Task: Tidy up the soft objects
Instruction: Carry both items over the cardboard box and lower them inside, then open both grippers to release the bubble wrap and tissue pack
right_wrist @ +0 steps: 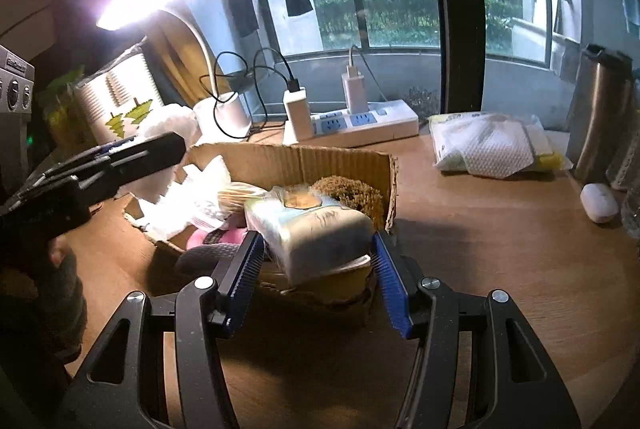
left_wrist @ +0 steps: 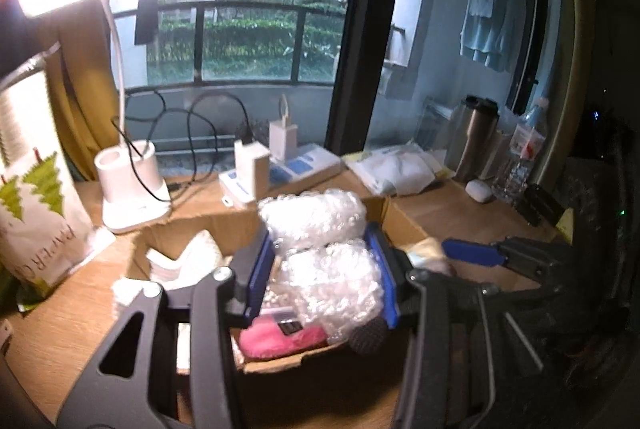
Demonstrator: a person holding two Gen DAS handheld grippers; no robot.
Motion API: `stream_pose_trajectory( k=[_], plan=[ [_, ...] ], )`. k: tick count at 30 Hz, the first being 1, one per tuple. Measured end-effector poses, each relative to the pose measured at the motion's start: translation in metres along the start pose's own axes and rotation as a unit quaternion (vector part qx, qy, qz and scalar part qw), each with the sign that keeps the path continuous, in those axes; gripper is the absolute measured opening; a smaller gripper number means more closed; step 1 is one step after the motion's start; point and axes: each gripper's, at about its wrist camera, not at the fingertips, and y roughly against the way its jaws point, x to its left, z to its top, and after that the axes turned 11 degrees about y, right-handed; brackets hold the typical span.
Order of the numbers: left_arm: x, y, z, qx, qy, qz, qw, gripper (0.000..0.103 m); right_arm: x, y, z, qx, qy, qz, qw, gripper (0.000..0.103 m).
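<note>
In the left wrist view my left gripper (left_wrist: 320, 241) is shut on a wad of clear bubble wrap (left_wrist: 320, 221), which hangs over an open cardboard box (left_wrist: 400, 221). Inside the box lie a pink fluffy item (left_wrist: 280, 343), white tissue paper (left_wrist: 180, 261) and a grey knitted thing (left_wrist: 368, 337). My right gripper (right_wrist: 316, 241) is shut on a soft pack of wet wipes (right_wrist: 316, 225) over the near end of the box (right_wrist: 340, 157). A brown sponge (right_wrist: 348, 193) sits behind the pack. At the left edge of the right wrist view the left gripper (right_wrist: 168, 153) shows with the bubble wrap (right_wrist: 172, 121).
On the wooden desk (right_wrist: 500, 249) behind the box stand a white lamp base (left_wrist: 128, 185) and a power strip (right_wrist: 360, 125) with chargers. To the right lie a tissue pack (right_wrist: 488, 145), a steel tumbler (right_wrist: 600, 109) and a white earbud case (right_wrist: 599, 203). A tree-printed paper bag (left_wrist: 32, 197) stands at the left.
</note>
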Motion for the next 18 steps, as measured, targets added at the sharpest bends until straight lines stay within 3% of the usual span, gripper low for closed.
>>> stream_pose_trajectory(
  k=[5,18],
  plan=[
    [0.000,-0.028,-0.010,0.040,0.002,0.012,0.9991,0.046,-0.005,-0.003,0.001,-0.006,-0.001,0.007,1.000,0.059],
    [-0.012,-0.049,-0.023,0.079,-0.020,0.021,0.9964,0.051,-0.028,-0.002,-0.005,-0.008,-0.054,-0.001,0.998,0.060]
  ],
)
